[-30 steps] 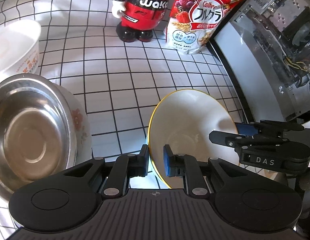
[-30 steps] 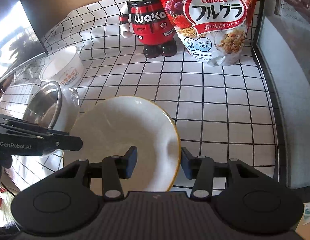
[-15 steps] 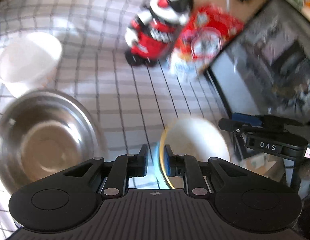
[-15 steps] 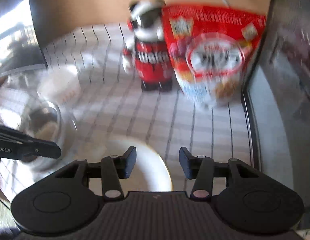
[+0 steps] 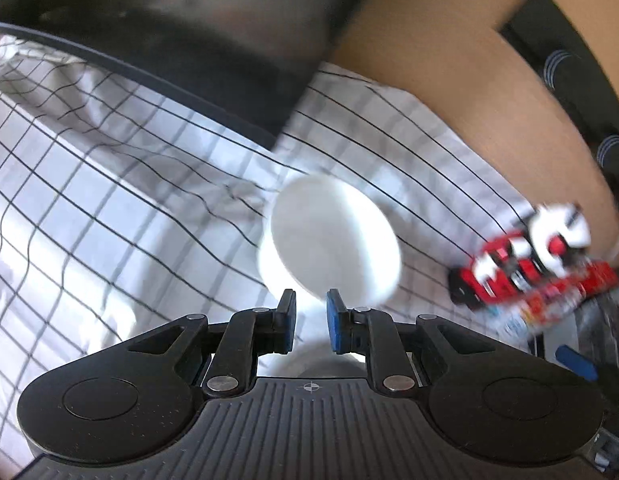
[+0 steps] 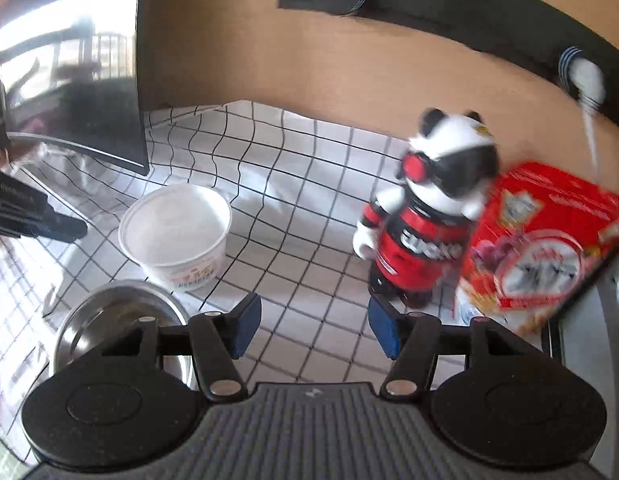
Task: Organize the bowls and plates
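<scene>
On the desk [image 6: 293, 208], just behind the steel bowl [image 6: 109, 320], stands the white bowl [image 6: 173, 232]. My right jaws have just been opening and are empty; my left jaws are almost shut. I think I should slow down and slide one right jaw inside its rim.

A white black-gridded cloth [image 6: 293, 216] covers the tabletop below a tan wall [image 6: 309, 60]; a dark glossy monitor [image 6: 69, 80] reflects bright daylight.
</scene>
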Motion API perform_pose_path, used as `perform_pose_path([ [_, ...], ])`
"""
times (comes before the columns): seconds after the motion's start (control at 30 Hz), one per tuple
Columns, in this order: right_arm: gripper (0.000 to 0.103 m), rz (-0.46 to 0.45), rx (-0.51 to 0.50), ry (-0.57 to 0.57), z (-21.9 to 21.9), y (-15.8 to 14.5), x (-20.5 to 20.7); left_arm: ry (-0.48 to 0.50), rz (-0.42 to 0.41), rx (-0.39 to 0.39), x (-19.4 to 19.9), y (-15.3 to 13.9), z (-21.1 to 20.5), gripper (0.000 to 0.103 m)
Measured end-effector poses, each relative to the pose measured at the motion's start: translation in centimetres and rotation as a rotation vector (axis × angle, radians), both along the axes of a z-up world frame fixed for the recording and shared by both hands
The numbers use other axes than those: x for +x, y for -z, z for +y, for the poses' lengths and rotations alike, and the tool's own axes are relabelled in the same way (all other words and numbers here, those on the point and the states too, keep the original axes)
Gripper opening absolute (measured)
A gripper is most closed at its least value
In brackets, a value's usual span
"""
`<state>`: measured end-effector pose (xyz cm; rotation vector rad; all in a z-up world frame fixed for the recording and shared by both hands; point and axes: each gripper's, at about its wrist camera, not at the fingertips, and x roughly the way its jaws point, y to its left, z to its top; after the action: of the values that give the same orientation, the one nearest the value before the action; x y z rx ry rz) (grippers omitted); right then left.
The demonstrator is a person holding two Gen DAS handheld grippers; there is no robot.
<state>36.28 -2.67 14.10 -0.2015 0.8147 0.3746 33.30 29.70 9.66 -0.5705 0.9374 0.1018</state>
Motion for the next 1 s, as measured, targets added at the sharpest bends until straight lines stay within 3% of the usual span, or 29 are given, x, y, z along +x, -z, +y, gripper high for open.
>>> perform_pose_path([
  [0.1, 0.06, 0.077, 0.053, -0.041, 2.1, 0.6, 3.0, -0.011, 0.019, -0.045, 2.3, 1.3, 2.1, 0.018],
  [0.17, 0.06, 0.188, 0.144, -0.055, 3.0, 1.3, 5.5, -0.034, 0.045, -0.053, 3.9, 2.4, 3.3, 0.018],
  [0.27, 0.06, 0.388, 0.312, -0.009, 4.3, 3.5, 10.2, -0.079, 0.036, -0.041, 5.4, 3.4, 5.0, 0.018],
  [0.37, 0.06, 0.492, 0.367, 0.067, 6.2, 6.4, 14.2, -0.065, 0.043, -0.053, 7.2, 4.6, 5.8, 0.018],
  [0.5, 0.058, 0.542, 0.343, 0.105, 9.0, 9.9, 16.1, -0.033, 0.055, -0.103, 8.7, 6.4, 6.0, 0.019],
  [0.73, 0.035, 0.637, 0.314, 0.146, 11.7, 13.5, 16.0, 0.067, 0.116, -0.098, 10.0, 9.3, 4.9, 0.021],
  [0.9, 0.023, 0.644, 0.304, 0.198, 11.6, 14.5, 15.2, 0.131, 0.176, -0.086, 11.3, 11.1, 3.2, 0.021],
  [1.0, 0.023, 0.591, 0.329, 0.219, 10.6, 13.0, 14.3, 0.145, 0.11, -0.098, 11.1, 9.6, 2.7, 0.021],
])
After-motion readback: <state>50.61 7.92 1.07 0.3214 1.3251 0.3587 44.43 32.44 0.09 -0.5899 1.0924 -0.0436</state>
